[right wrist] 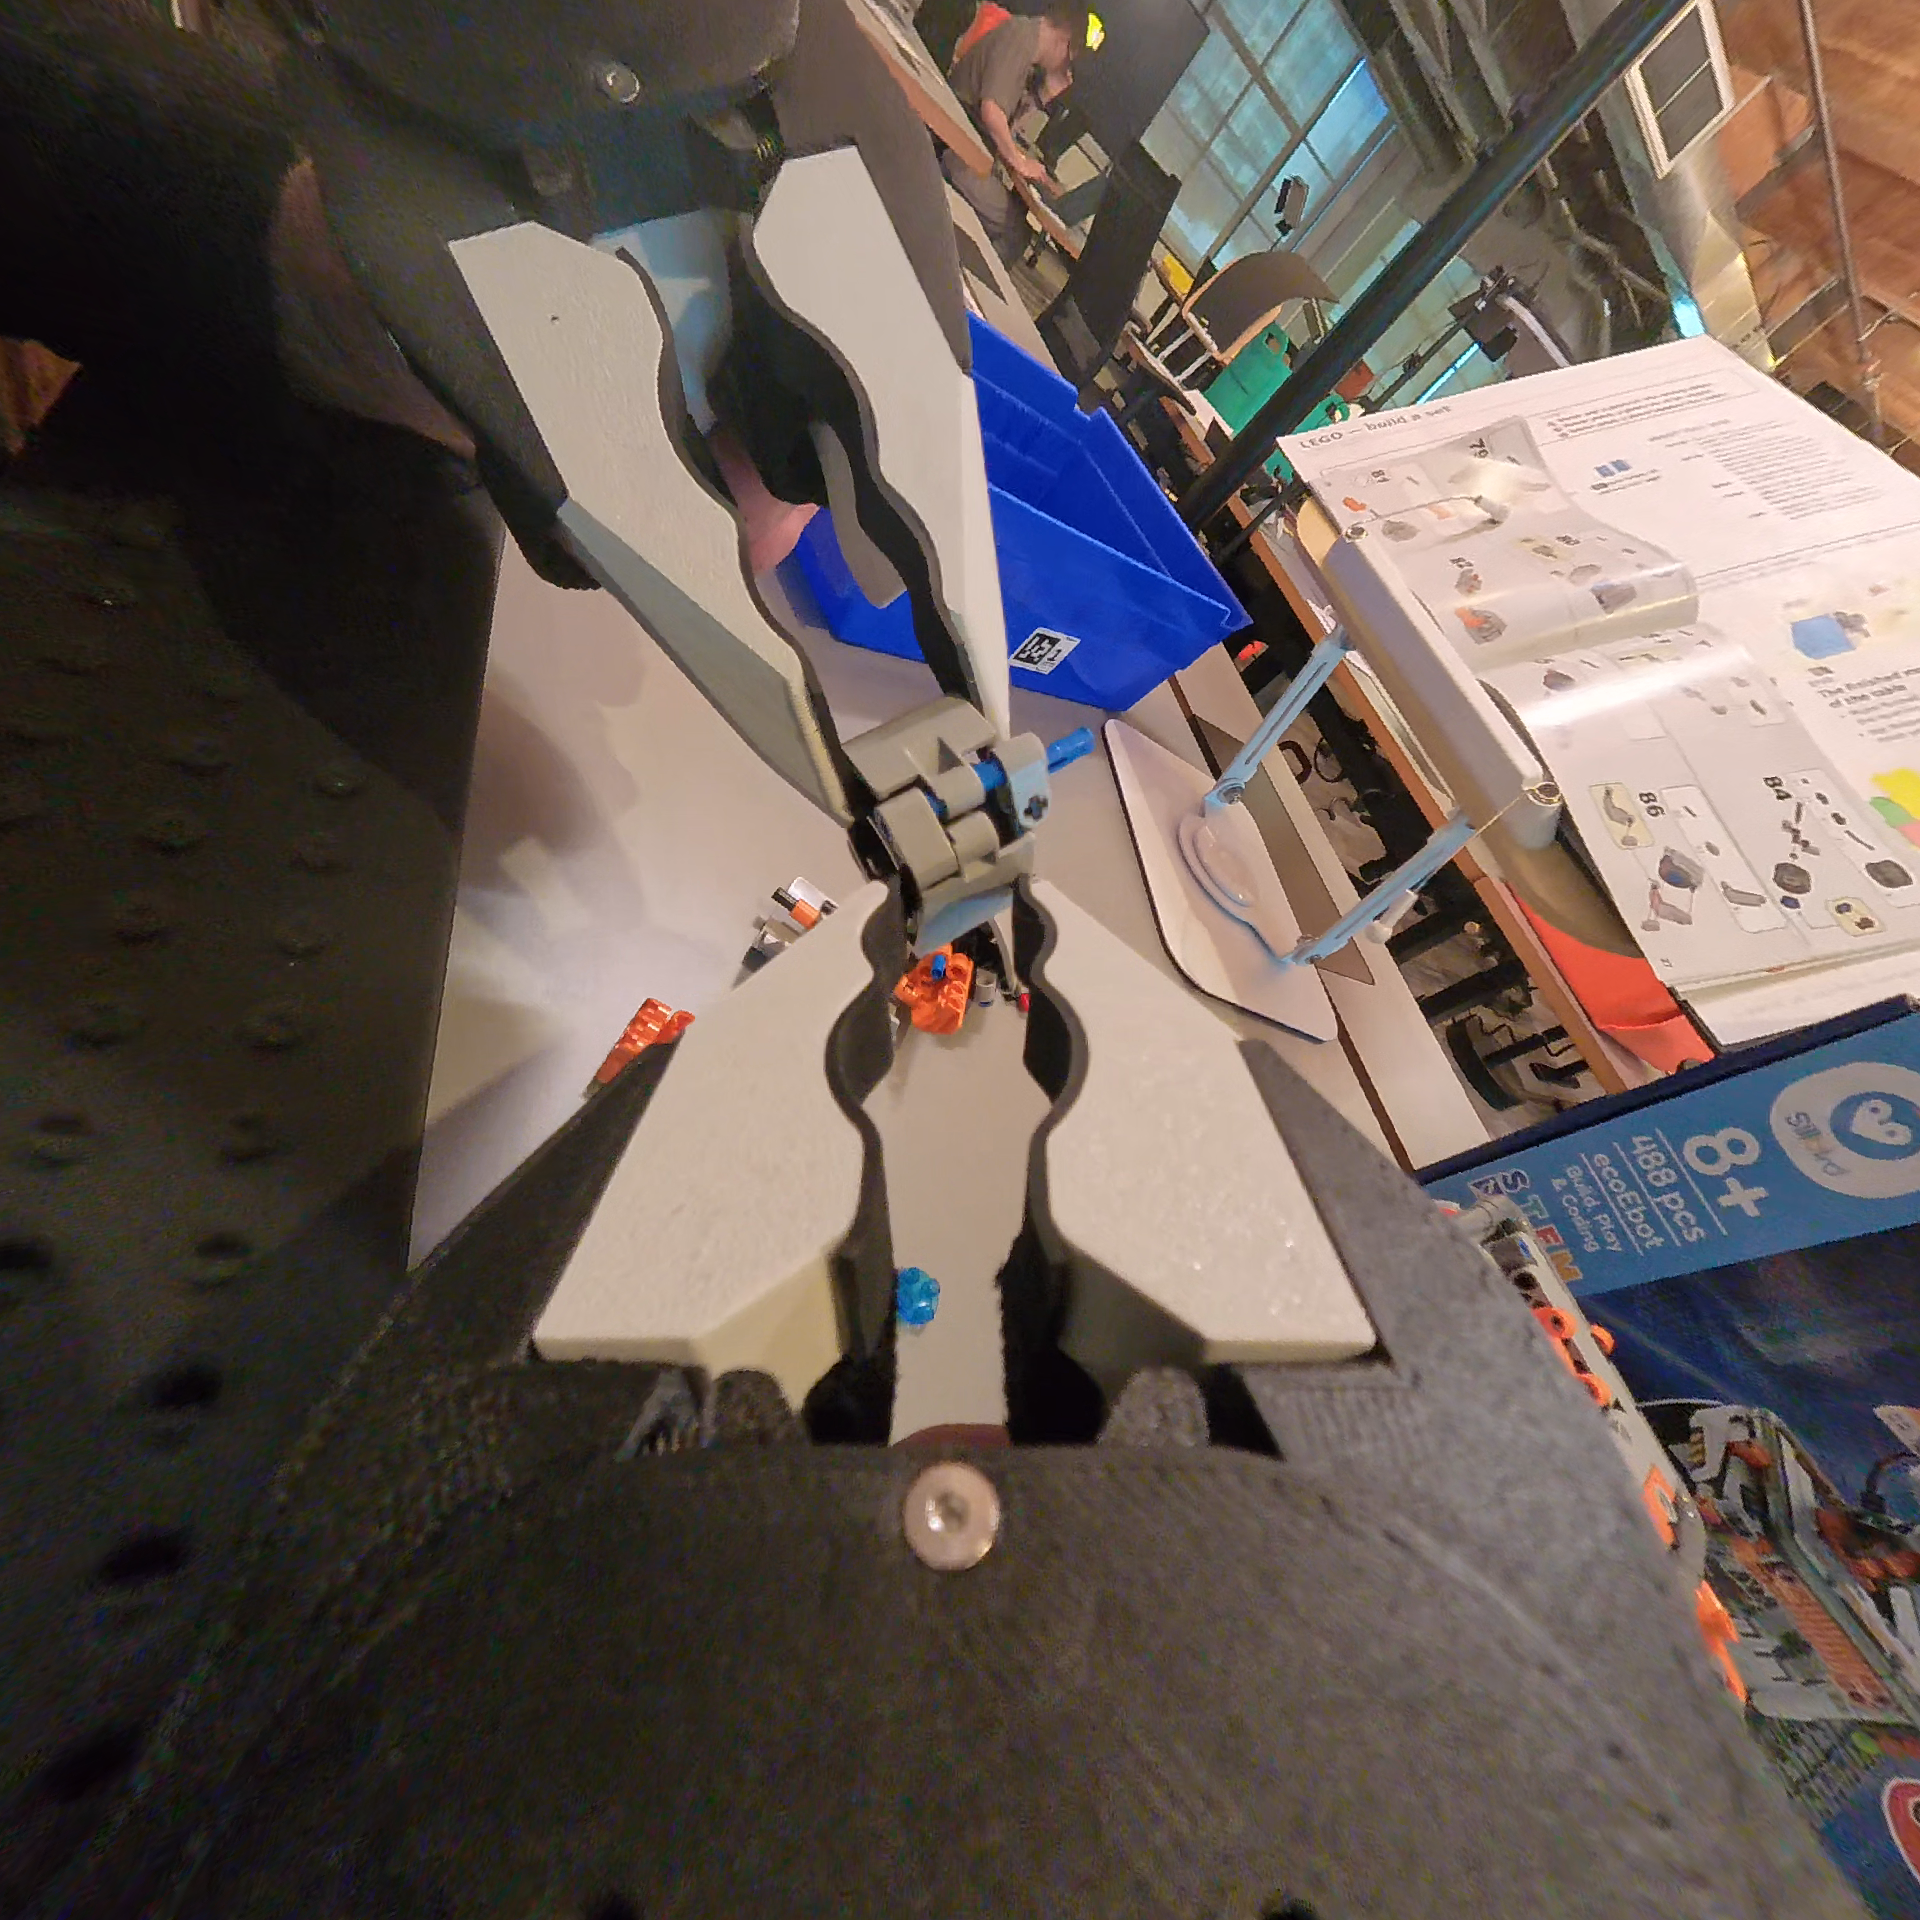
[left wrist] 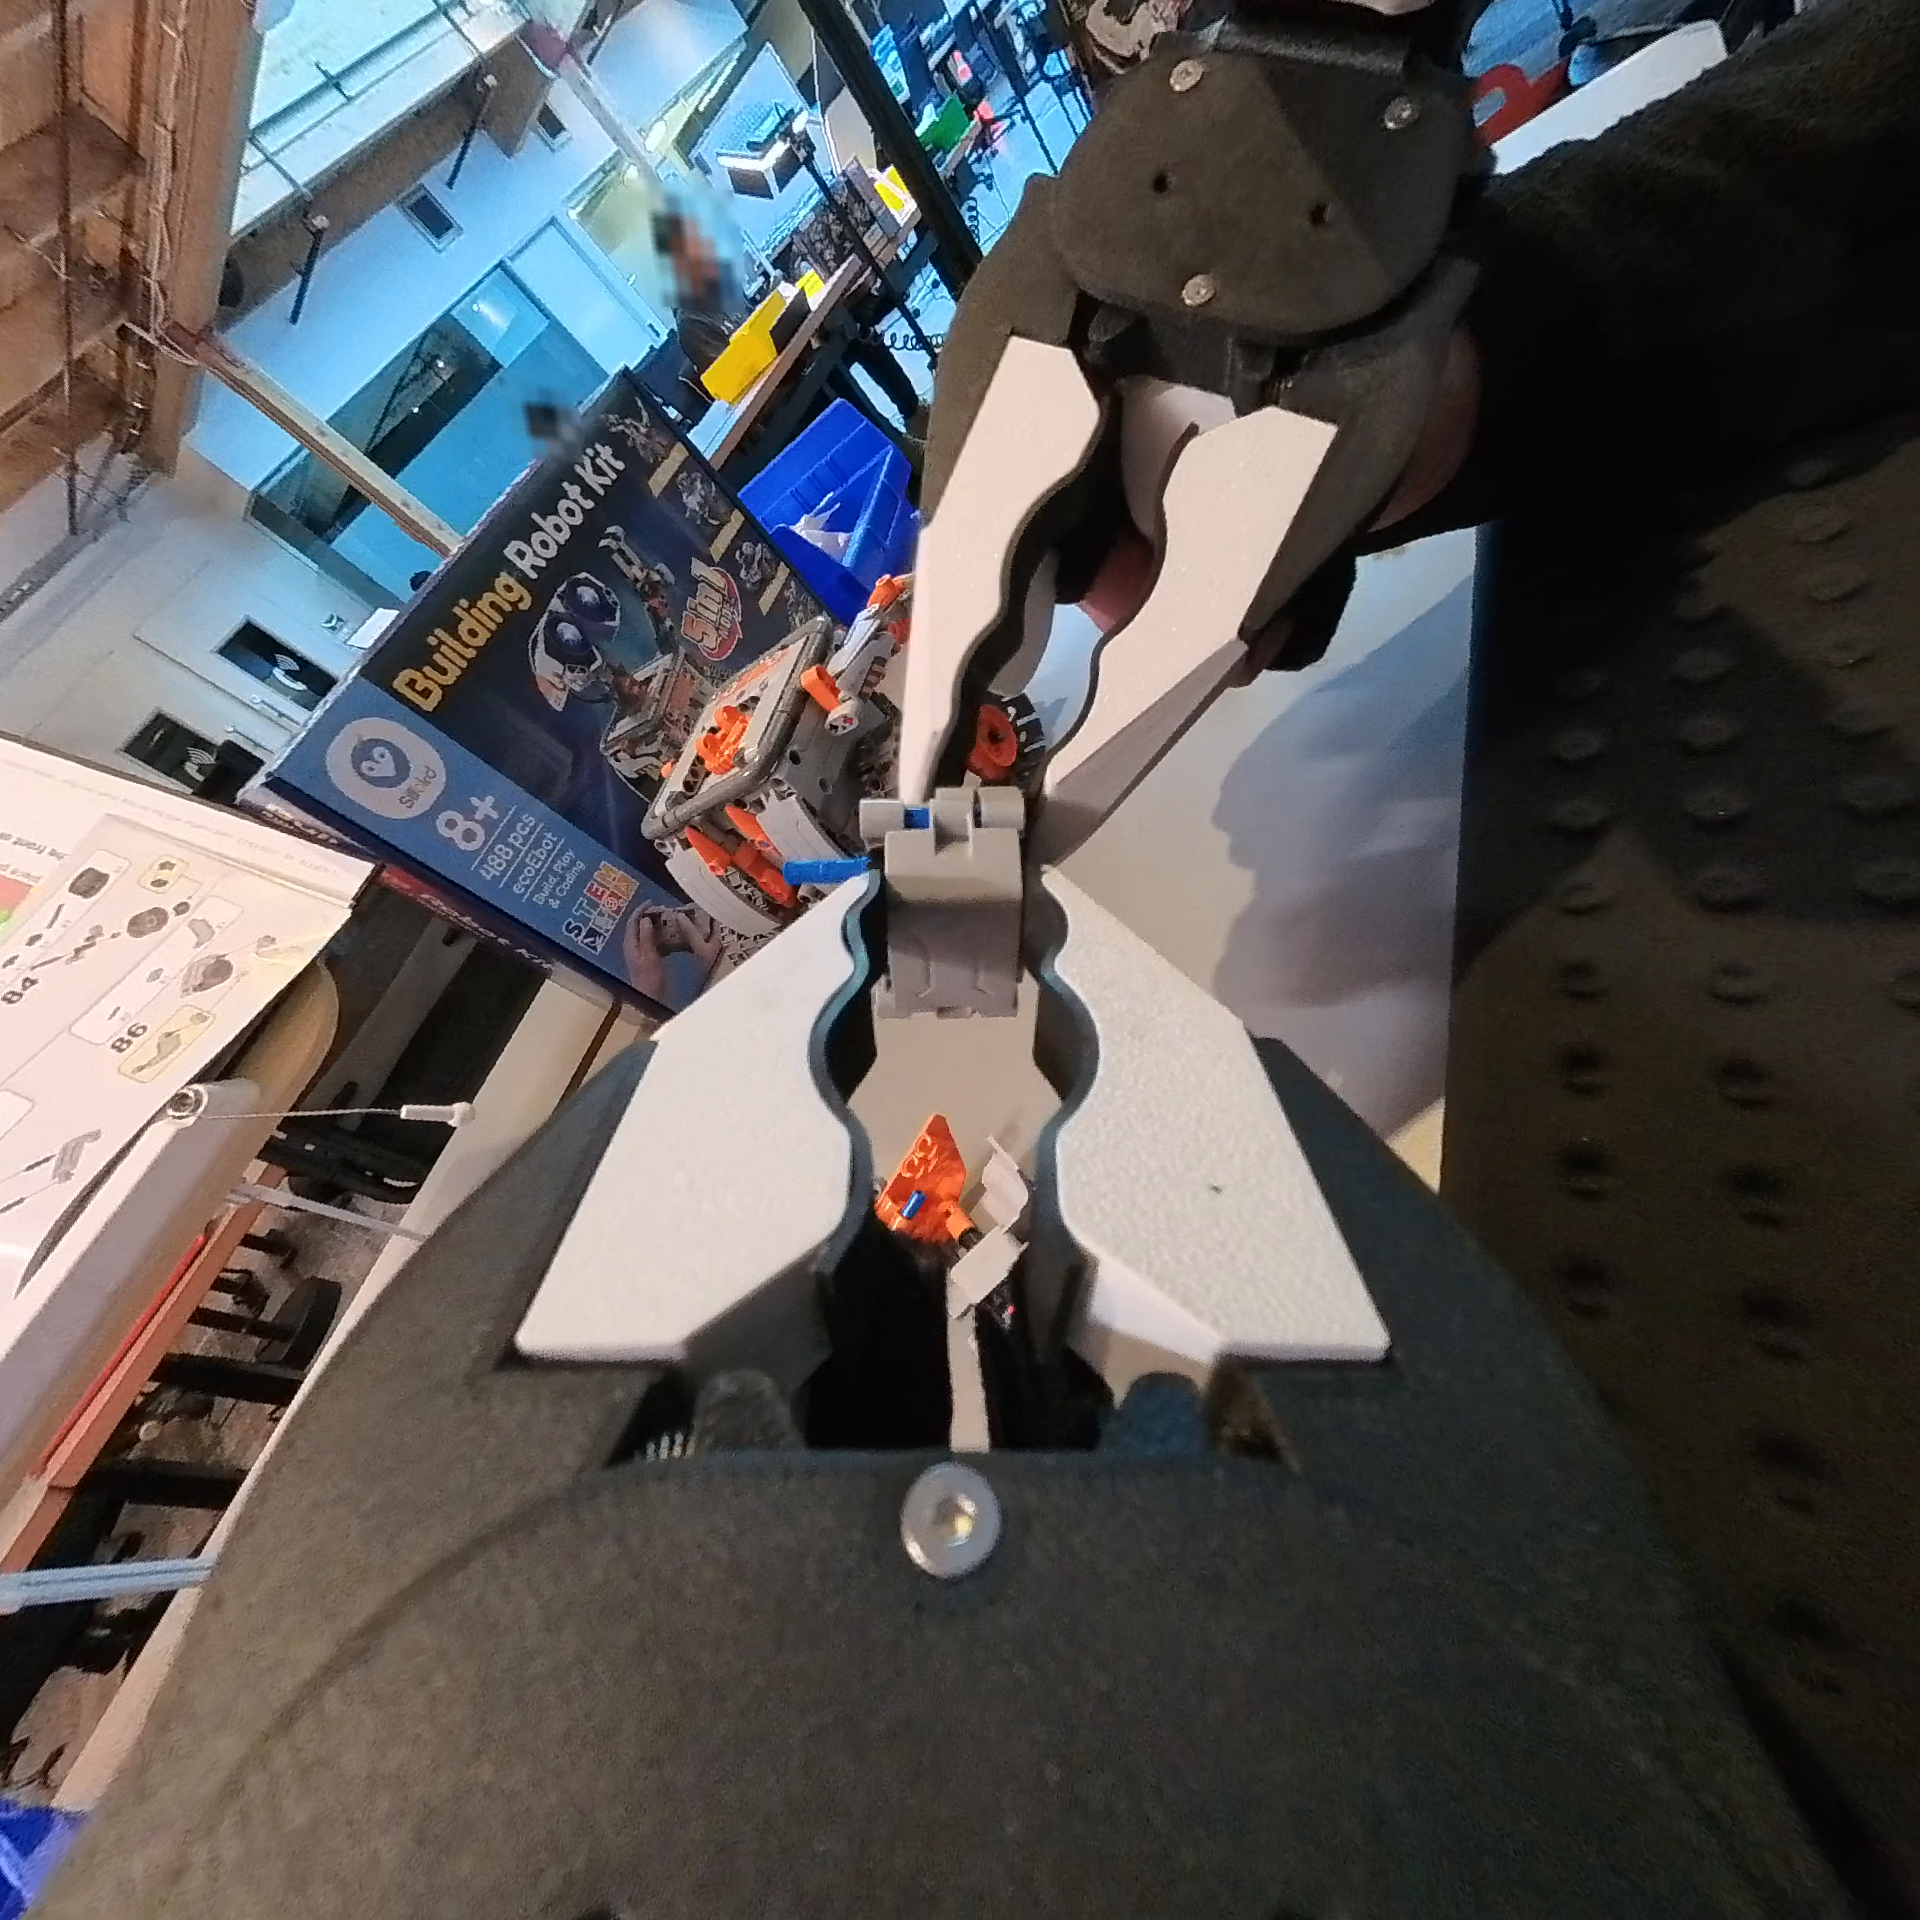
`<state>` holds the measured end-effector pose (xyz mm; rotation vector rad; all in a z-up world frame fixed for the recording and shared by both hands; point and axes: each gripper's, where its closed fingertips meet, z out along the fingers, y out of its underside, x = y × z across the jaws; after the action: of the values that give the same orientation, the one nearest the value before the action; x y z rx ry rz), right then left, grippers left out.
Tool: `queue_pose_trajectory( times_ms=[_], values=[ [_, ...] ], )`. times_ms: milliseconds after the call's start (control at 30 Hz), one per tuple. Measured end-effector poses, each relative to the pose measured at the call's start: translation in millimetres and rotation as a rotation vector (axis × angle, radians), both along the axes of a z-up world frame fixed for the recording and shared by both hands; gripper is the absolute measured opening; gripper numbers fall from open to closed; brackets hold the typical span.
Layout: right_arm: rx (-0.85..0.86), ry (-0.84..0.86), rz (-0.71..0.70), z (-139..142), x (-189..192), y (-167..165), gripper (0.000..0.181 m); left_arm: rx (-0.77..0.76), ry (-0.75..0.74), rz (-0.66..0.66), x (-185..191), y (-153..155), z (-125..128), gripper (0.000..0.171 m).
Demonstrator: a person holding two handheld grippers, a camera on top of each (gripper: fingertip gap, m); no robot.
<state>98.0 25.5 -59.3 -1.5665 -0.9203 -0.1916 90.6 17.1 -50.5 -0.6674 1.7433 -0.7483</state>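
Gripping: left gripper (left wrist: pixel 951 914) and right gripper (right wrist: pixel 961 899) meet tip to tip, both on one small grey plastic brick assembly with a blue pin (left wrist: pixel 951 904), held in the air above the white tabletop (left wrist: pixel 1299 831).
Left tool: jaws nearly closed, pinching the assembly's lower body.
Right tool: jaws narrowed at the tips onto the upper hinged end by the blue pin; how firmly, cannot tell.
Handling: judged light, rigid, smooth plastic; clip joints likely pop apart if twisted, pin could slide out.
Hold point: flat grey sides, not the pin.
Nearby: half-built grey and orange robot model (left wrist: pixel 769 790), blue printed kit box (left wrist: pixel 540 727), open instruction booklet (right wrist: pixel 1621 665), blue plastic bin (right wrist: pixel 1081 540), loose orange bricks (right wrist: pixel 935 992).
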Motion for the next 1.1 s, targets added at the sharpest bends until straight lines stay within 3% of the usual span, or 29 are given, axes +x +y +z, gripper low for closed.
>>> queue_pose_trajectory(
  times_ms=[333,467,767,933,1100],
  values=[
    [0.017,0.022,0.007,5,-1,0,0.013,-0.053,-0.010,-0.005,-1,1,5,0.023],
    [0.046,0.080,0.005,14,5,-1,0.020,-0.122,-0.018,0.000,-2,7,11,0.023],
    [0.040,0.145,-0.027,18,17,2,0.022,-0.951,-0.235,-0.309,-45,62,91,0.023],
    [0.038,0.151,-0.029,18,17,3,0.023,-1.148,-0.280,-0.357,-52,89,98,0.023],
    [0.037,0.151,-0.034,18,18,2,0.023,-1.251,-0.299,-0.340,-50,104,96,0.023]
  ],
)
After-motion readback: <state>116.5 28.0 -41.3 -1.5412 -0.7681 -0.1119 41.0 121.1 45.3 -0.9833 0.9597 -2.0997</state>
